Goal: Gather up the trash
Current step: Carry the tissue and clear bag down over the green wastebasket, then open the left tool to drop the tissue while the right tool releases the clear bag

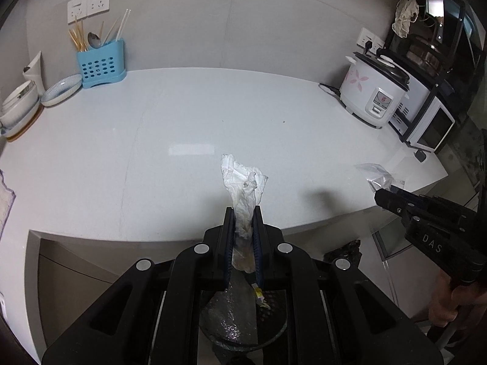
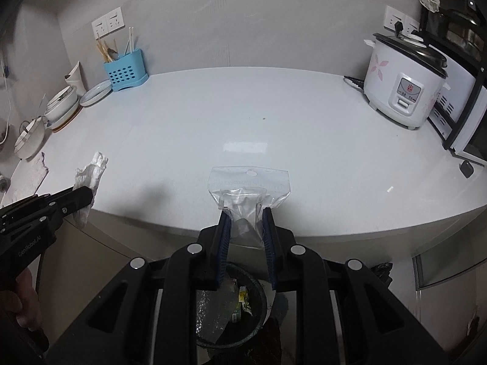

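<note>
Nearest the lens in the left wrist view, the left gripper (image 1: 243,213) is clenched on a crumpled white tissue (image 1: 242,182), which sticks up from between the two blue-lined fingers at the centre of the frame, in front of the counter's front edge. Directly under those fingers, at the bottom centre, sits a round dark trash bin (image 1: 243,319) with shiny scraps and a yellow wrapper inside. In the right wrist view the right gripper (image 2: 246,222) is grasping a clear plastic zip bag (image 2: 248,191); the bag's flat header with a round hanging hole fans out above the fingertips, low in the centre of the frame, and the same bin (image 2: 231,313) shows below them.

Each gripper appears in the other's view: the right one enters from the lower right of the left view with the clear bag at its tip, and the left one enters from the lower left of the right view holding the tissue.

Beyond them spreads the white countertop (image 1: 182,121). In the upper left of both views stand a blue utensil holder (image 1: 101,64) with chopsticks and a spoon, a shallow patterned dish (image 1: 61,88) just beside it, and white bowls (image 1: 19,103) further left. In the upper right a white rice cooker (image 1: 374,94) with pink flower print stands near a white microwave (image 1: 432,124) on a black rack.
</note>
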The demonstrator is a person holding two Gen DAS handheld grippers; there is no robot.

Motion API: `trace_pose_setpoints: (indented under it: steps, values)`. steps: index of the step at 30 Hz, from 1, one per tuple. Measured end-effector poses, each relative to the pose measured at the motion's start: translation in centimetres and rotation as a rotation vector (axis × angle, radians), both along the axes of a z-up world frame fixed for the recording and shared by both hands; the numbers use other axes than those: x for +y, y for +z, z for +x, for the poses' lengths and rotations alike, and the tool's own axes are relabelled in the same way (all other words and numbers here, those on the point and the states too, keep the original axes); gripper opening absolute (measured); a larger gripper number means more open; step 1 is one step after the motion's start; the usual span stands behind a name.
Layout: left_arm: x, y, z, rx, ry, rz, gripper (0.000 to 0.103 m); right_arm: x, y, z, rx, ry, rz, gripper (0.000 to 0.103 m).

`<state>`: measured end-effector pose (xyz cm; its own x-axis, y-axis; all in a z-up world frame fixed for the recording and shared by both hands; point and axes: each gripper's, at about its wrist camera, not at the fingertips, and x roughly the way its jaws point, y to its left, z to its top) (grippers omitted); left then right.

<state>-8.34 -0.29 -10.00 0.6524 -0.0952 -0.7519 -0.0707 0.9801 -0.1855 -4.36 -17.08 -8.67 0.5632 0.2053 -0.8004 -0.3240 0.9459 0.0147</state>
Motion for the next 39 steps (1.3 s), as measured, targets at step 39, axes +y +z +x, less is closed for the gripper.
trace_pose_setpoints:
  steps: [39]
  values:
    - [-5.4,-33.9,-3.0,0.376,-0.015,-0.062,0.018,-0.8,-28.9,-5.2,0.384,0.152,-0.098,0.020]
